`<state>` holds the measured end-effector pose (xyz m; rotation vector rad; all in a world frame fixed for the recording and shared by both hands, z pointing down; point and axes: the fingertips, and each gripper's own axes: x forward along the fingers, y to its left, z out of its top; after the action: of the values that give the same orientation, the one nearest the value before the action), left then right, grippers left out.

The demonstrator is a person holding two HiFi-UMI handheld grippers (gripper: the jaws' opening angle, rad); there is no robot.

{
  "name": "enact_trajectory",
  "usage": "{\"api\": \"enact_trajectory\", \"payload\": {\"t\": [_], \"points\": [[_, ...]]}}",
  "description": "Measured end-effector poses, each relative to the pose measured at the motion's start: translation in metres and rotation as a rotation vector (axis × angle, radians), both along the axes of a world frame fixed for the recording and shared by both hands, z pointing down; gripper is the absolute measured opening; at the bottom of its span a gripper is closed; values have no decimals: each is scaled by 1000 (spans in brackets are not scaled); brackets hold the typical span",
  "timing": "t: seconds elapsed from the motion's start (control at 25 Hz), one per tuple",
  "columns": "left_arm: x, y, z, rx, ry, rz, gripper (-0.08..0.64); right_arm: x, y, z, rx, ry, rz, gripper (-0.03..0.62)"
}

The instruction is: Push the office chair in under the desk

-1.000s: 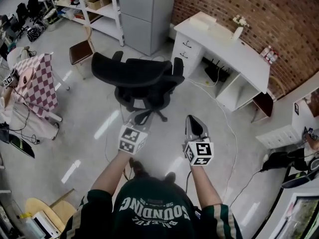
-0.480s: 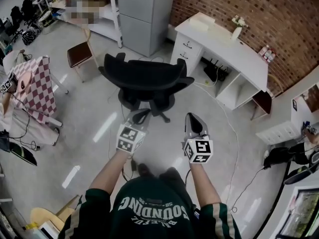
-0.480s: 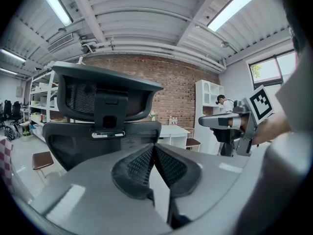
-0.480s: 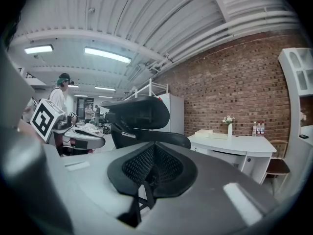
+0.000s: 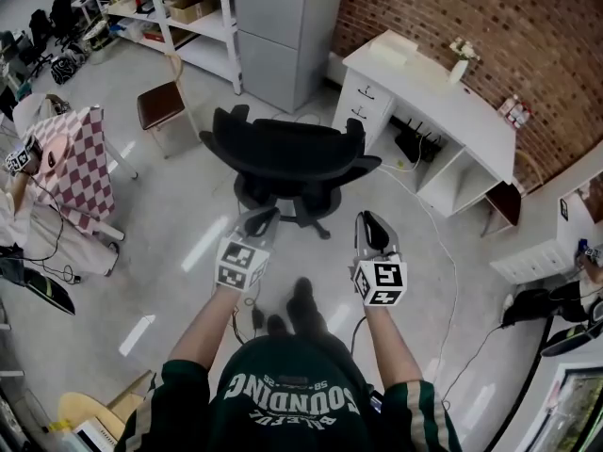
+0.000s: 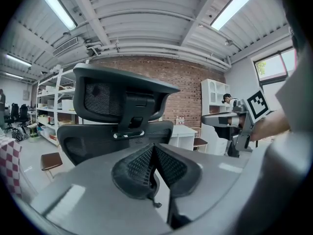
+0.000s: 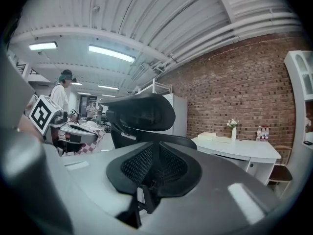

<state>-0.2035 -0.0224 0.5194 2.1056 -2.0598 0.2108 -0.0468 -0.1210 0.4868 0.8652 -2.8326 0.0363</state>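
Observation:
The black office chair (image 5: 287,153) stands on the grey floor, its backrest toward me, left of the white desk (image 5: 443,92) by the brick wall. My left gripper (image 5: 261,219) is shut and empty, just short of the chair's base. In the left gripper view it (image 6: 154,151) points at the chair's headrest (image 6: 117,97). My right gripper (image 5: 374,226) hangs beside it, apart from the chair. Its jaws (image 7: 157,153) are just beginning to open, pads still close together with nothing between them, and it faces the chair (image 7: 142,114) and the desk (image 7: 239,148).
A grey cabinet (image 5: 283,26) and white shelving (image 5: 170,8) stand behind the chair. A brown stool (image 5: 160,102) and a checked-cloth table (image 5: 80,153) are at the left. Cables (image 5: 443,252) trail across the floor toward the desk. A person (image 5: 565,299) sits at far right.
The person has stepped forward, and a foot now shows between the arms. The chair's backrest sits a little further right and has turned slightly. Both grippers keep their spacing.

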Motion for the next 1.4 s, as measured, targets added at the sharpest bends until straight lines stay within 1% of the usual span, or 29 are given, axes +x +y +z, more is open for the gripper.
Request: {"api": "enact_trajectory", "payload": {"t": [0.2,0.32,0.52,0.64,0.88,1.08,1.28,1.4], "points": [[-17,7,6,-10,-2,-34,11,-14,-21,13,9,60,-15,117],[-27,13,11,-22,-3,-53,11,-23,-35,23,17,99,-22,140],[-48,22,17,-34,-3,-97,11,-31,-66,38,28,160,-18,198],[-63,28,17,-40,0,-127,11,-35,-86,46,44,214,-12,227],[-88,40,21,-52,5,-186,11,-42,-124,45,97,280,-18,261],[-118,46,22,-53,7,-241,11,-53,-142,49,160,364,-55,305],[-151,53,20,-56,-1,-300,11,-60,-157,58,160,393,-72,304],[-166,54,20,-56,-2,-322,11,-65,-165,66,153,414,-81,301]]}}
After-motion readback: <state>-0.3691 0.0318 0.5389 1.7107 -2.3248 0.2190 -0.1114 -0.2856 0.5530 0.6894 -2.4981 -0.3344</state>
